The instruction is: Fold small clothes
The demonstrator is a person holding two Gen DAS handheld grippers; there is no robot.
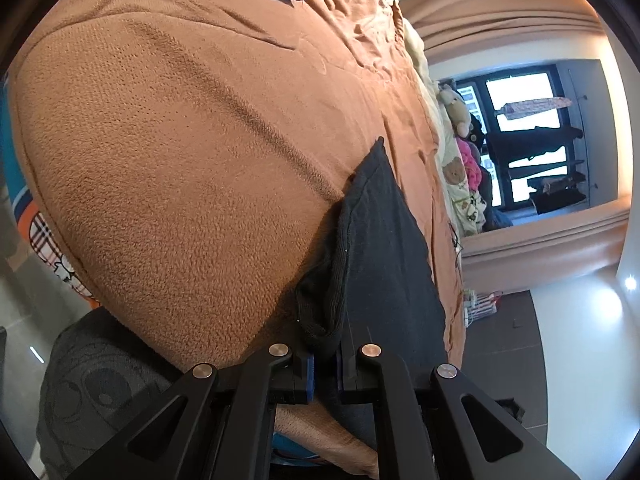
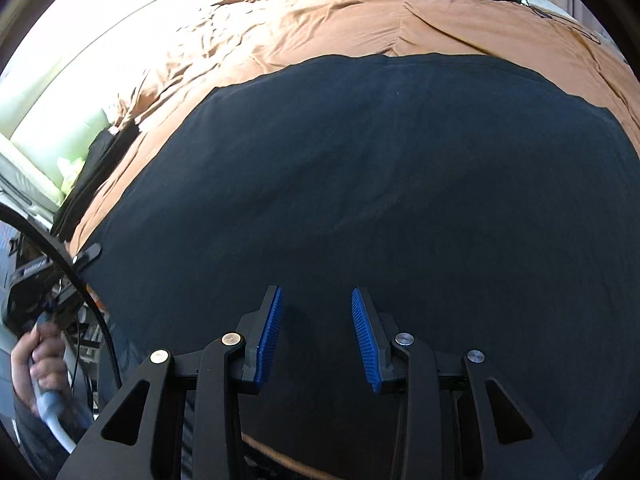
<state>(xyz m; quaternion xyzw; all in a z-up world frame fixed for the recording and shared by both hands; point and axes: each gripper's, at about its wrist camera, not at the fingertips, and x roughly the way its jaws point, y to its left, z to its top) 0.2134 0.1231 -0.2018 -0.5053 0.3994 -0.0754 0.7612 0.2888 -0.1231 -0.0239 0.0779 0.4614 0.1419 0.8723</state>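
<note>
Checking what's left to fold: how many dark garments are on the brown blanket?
2 visible. One dark garment lies spread in front of the open right tool, its edge pinched by the left tool. Another dark pile sits at the blanket's far-left edge. More may be hidden.

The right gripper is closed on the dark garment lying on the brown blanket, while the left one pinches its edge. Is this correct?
Not quite. The right gripper is open above the dark garment, as the right wrist view shows. The brown blanket and the left gripper pinching the edge are correct.
</note>
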